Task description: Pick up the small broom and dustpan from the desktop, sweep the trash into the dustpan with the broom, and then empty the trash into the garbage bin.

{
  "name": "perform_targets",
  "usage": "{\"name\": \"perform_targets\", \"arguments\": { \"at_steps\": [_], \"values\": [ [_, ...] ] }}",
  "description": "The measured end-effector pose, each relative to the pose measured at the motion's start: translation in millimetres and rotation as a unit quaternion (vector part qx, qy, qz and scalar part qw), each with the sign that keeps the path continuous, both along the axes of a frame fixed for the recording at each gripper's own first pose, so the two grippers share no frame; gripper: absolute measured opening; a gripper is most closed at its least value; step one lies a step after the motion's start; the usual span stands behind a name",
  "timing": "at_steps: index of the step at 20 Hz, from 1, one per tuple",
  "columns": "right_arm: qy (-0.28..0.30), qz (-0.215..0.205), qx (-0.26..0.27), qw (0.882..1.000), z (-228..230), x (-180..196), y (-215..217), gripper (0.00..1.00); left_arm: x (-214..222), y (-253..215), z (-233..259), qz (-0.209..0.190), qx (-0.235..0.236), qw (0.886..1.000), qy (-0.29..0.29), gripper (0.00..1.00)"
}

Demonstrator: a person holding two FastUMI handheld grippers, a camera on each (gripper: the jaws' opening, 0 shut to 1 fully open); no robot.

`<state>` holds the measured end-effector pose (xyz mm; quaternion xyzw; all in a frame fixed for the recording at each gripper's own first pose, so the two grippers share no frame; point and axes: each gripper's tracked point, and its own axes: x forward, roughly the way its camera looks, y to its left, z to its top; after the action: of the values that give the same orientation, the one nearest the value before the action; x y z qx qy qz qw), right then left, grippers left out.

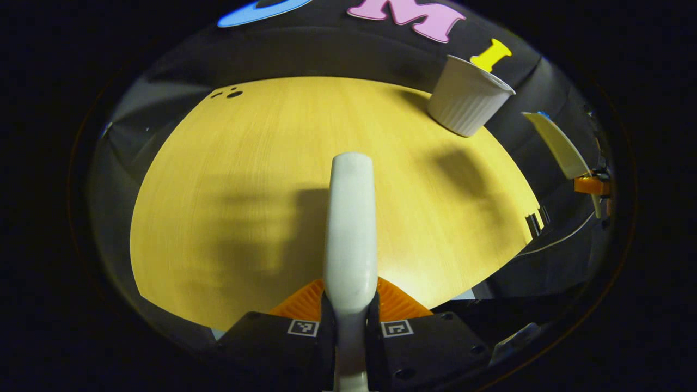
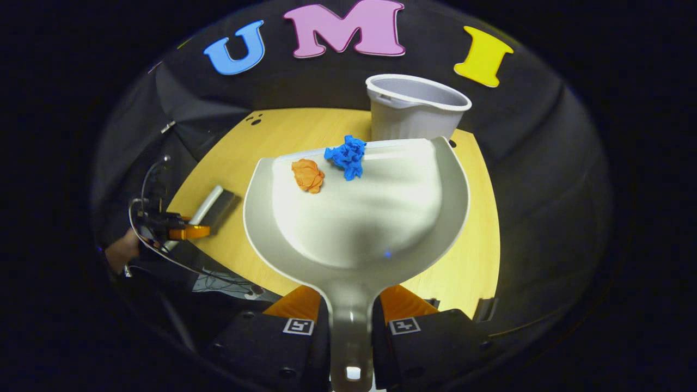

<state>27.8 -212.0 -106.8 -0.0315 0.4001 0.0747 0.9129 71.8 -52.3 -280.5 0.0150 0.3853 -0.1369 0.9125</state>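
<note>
The right gripper [image 2: 350, 318] is clamped on the pale dustpan [image 2: 359, 218] handle; 2 crumpled wads, orange [image 2: 308, 175] and blue [image 2: 347, 156], sit at its lip. The left gripper [image 1: 350, 313] is closed on the white broom [image 1: 351, 234] handle.

Right gripper view: two paper wads [image 2: 307, 175] [image 2: 347, 156] lie in dustpan [image 2: 381, 218] near its front lip, side by side. Bin [image 2: 414, 109] stands on desk [image 2: 479, 261] just behind dustpan, at far edge. Broom [image 2: 209, 206] over desk's left edge.
</note>
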Motion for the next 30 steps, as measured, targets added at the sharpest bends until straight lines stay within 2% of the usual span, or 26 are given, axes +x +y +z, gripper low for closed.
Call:
{"name": "perform_targets", "arguments": {
  "at_steps": [4,8,9,10,11,16,19,21,25,27,30],
  "values": [
    [0.002,-0.05,0.043,0.998,41.4,13.9,-12.0,0.35,-2.9,16.8,-2.1,0.021,-0.002,1.0,0.004,0.27],
    [-0.027,-0.055,0.017,0.998,77.0,50.6,-34.7,0.35,-0.6,28.6,0.5,0.048,-0.029,0.998,0.011,0.27],
    [-0.035,-0.062,0.022,0.997,87.2,64.0,-37.6,0.31,-0.9,30.9,2.5,0.054,-0.035,0.998,0.013,0.27],
    [-0.042,-0.069,0.029,0.996,98.3,75.5,-36.9,0.39,-0.9,34.1,4.7,0.06,-0.039,0.997,0.012,0.27],
    [-0.049,-0.076,0.031,0.995,108.0,90.5,-40.0,0.35,-0.1,37.3,8.1,0.064,-0.041,0.997,0.008,0.27],
    [-0.071,-0.1,-0.03,0.992,131.0,156.2,-78.8,0.35,-0.8,52.1,18.6,0.082,-0.052,0.995,0.0,0.27],
    [-0.07,-0.111,-0.04,0.991,131.9,187.6,-91.5,0.35,-3.6,61.2,19.8,0.097,-0.063,0.993,0.002,0.27],
    [-0.068,-0.116,-0.064,0.989,128.6,206.6,-104.5,0.35,-4.1,69.6,19.1,0.109,-0.069,0.992,0.003,0.27],
    [-0.07,-0.134,-0.126,0.98,119.6,231.6,-133.3,0.35,-4.0,81.6,18.5,0.132,-0.078,0.988,0.003,0.27],
    [-0.064,-0.155,-0.156,0.973,111.8,239.8,-146.8,0.35,-4.2,86.0,17.5,0.139,-0.078,0.987,0.006,0.27],
    [-0.066,-0.164,-0.201,0.964,105.1,250.2,-156.8,0.35,-2.4,88.8,16.0,0.142,-0.072,0.987,0.012,0.27]
  ]
}}
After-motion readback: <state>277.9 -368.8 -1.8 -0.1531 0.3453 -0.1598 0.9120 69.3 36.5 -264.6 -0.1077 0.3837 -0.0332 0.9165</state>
